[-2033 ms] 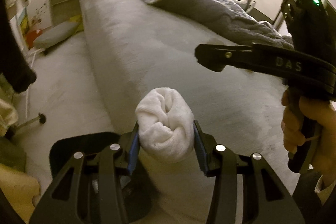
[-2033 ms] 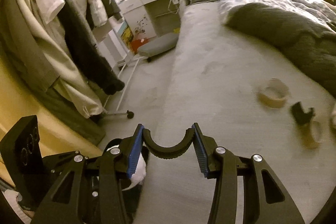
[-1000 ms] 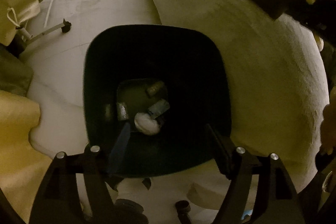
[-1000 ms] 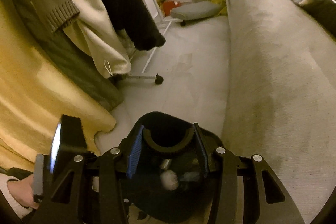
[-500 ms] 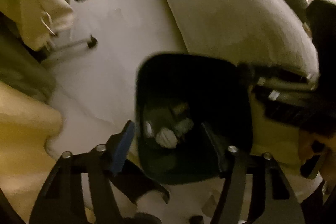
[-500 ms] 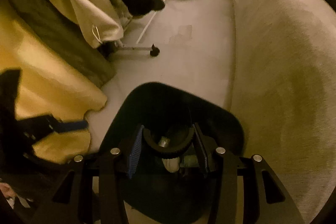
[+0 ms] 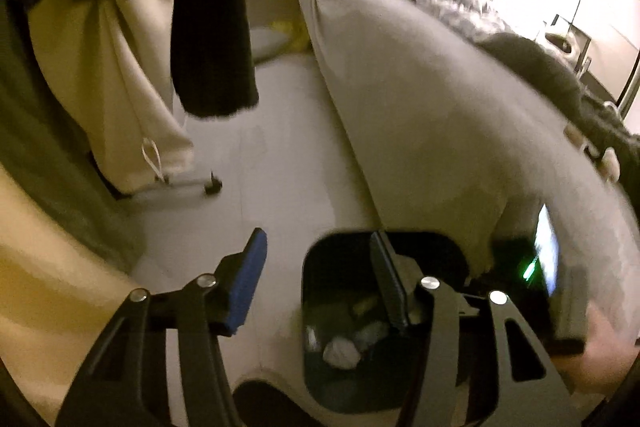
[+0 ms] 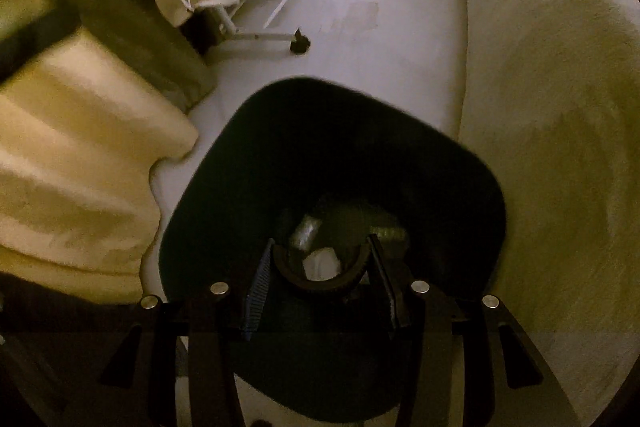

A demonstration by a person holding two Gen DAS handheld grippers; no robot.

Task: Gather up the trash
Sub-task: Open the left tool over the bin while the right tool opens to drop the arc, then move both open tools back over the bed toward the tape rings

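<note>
A black trash bin (image 7: 316,267) (image 8: 248,131) stands on the floor beside the bed. Inside it lie a white wad (image 7: 340,351) (image 8: 320,263) and some grey scraps (image 8: 306,231). My left gripper (image 7: 316,239) hangs above the bin's left rim; its jaws are closing with nothing between them. My right gripper (image 8: 320,243) points down into the bin's mouth, shut on a black curved piece (image 8: 320,283) shaped like a half ring. The right gripper's body with a green light (image 7: 532,267) shows at the right of the left wrist view.
The bed (image 7: 440,107) (image 8: 560,107) runs along the right. Hanging clothes (image 7: 120,47) and a wheeled rack foot (image 7: 212,185) (image 8: 299,45) stand to the left. Yellow fabric (image 8: 80,167) lies against the bin's left side. Pale floor (image 7: 280,147) stretches ahead.
The left gripper let the white wad fall into the bin, then rose and tilted up while its jaws narrowed. The right gripper sank toward the bin, still holding the curved piece.
</note>
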